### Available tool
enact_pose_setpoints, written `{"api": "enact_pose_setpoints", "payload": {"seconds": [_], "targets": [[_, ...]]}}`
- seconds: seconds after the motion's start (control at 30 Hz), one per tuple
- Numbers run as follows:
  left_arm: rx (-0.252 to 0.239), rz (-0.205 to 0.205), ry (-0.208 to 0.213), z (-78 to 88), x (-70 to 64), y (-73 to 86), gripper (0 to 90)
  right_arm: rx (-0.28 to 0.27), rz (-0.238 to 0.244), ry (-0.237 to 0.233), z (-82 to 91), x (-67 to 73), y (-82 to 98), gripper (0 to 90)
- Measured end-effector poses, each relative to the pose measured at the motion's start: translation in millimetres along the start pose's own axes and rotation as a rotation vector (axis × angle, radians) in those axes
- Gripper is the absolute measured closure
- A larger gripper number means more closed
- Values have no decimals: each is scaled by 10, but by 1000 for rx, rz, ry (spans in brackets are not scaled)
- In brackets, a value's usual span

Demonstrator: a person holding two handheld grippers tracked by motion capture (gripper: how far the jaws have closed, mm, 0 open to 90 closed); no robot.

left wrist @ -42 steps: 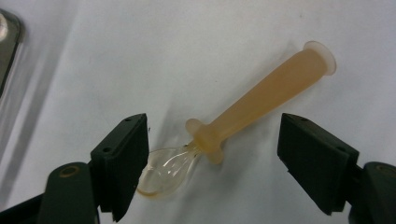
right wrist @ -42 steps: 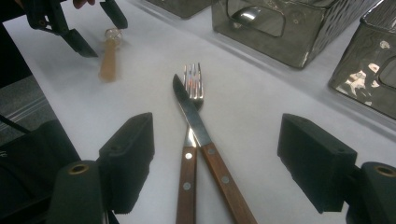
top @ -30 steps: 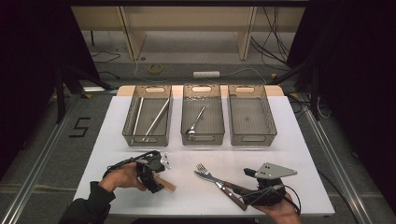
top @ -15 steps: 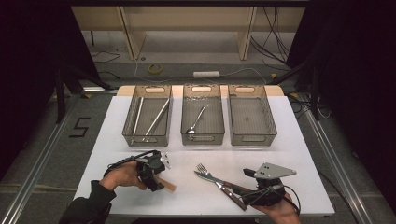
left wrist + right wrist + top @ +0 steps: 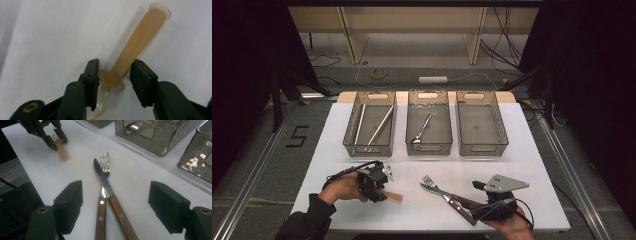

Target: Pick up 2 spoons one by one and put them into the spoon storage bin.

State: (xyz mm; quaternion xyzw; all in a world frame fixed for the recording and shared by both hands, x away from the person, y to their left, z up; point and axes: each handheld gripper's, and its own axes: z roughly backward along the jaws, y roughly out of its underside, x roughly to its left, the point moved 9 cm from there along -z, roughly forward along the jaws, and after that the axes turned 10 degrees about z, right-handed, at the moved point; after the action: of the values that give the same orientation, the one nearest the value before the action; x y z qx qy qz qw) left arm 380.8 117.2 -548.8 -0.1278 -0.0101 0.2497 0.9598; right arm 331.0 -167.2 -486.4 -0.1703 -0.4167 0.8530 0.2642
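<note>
Your left tool point(image 5: 113, 75) has just been closing, its jaws half-open around a small plastic spoon point(image 5: 135, 47); one pad touches its collar, the other stands apart. Your right tool point(image 5: 116, 207) gapes wide, holding nothing. The spoon, amber-handled with a clear bowl, lies flat on the tabletop point(image 5: 412, 210) near its front left.

1. Your left gripper point(image 5: 379, 186) sits at about 7 o'clock on the white rectangular table point(image 5: 532, 150), with the amber plastic baby spoon point(image 5: 135, 47) between its jaws.
2. Your right gripper point(image 5: 477, 209) sits at 5 o'clock.
3. The wooden-handled steel knife point(image 5: 110, 192) lies across the wooden-handled steel fork point(image 5: 103, 167) just before it, right of the spoon.
4. Three clear plastic bins stand in a row toward 12 o'clock: the left bin point(image 5: 369, 149) holds metal chopsticks point(image 5: 379, 126), the middle bin point(image 5: 428, 148) a steel spoon point(image 5: 422, 130), and the right bin point(image 5: 482, 149) beside it.
</note>
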Motion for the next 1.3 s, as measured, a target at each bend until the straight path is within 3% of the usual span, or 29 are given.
{"api": "enact_pose_setpoints", "payload": {"seconds": [0.4,0.6,0.9,1.07,1.3], "targets": [[-2,-31,-6,4,-14,2,660,3,1,0,-2,1,4,291],[4,-27,-12,6,-16,-1,667,3,0,1,0,-1,5,292],[-5,53,15,14,-9,2,671,-3,-5,0,6,-5,-3,292],[-37,105,43,48,-16,-37,672,-4,-5,1,6,-13,-3,291],[-102,207,74,147,-1,-133,673,-2,-6,0,4,-17,3,291]]}}
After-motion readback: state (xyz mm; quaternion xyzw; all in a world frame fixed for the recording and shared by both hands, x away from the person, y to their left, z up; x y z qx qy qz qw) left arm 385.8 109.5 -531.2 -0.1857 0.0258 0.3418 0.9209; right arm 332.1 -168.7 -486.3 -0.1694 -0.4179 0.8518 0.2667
